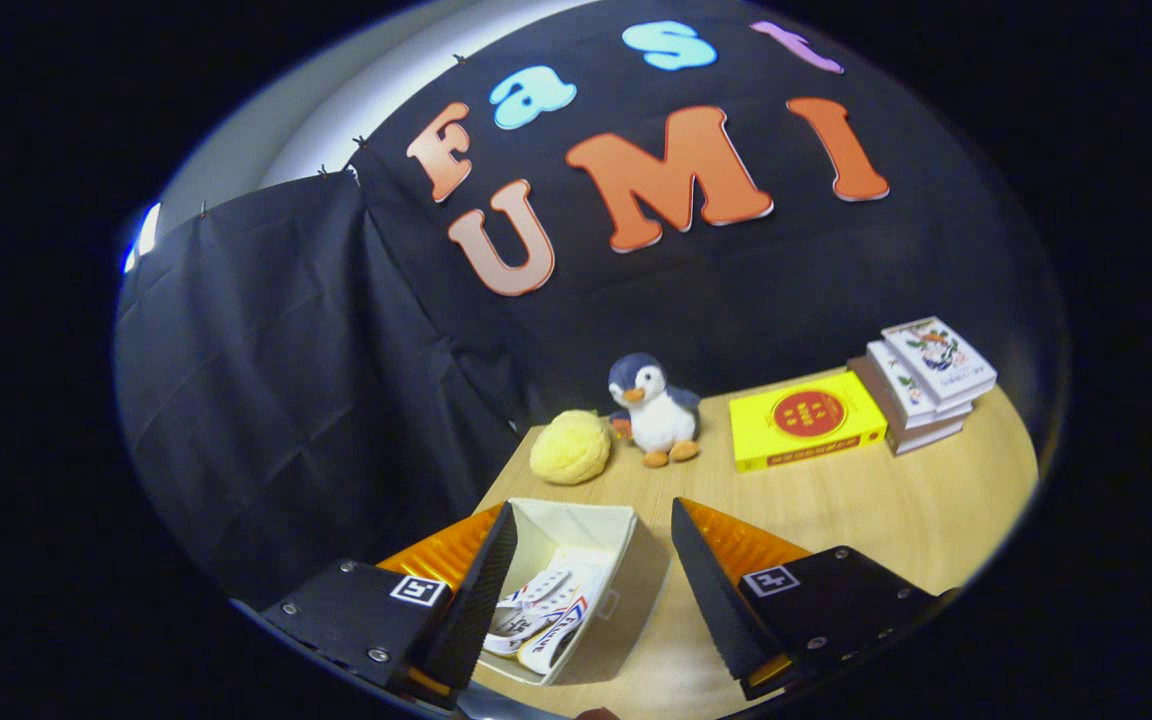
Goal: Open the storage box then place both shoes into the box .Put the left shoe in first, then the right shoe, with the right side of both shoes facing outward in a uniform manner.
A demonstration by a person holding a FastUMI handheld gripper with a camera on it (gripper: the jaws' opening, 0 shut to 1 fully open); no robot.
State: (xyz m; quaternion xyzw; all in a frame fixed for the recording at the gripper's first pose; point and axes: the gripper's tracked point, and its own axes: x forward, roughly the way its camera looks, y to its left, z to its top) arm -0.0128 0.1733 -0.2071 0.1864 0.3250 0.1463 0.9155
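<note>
Fingers of the gripper (591,520) are being held wide apart above the wooden table (866,510), with nothing being gripped between them. Directly below and between the fingers, the open storage box (616,570) is being viewed from above, and white shoes (541,610) with red and blue stripes are lying inside it; whether one or both are there cannot be told. Beyond the box, a yellow ball (571,447) and a plush penguin (656,410) are being kept near the wall, a yellow book (804,420) and a stack of books (921,385) beside them.
</note>
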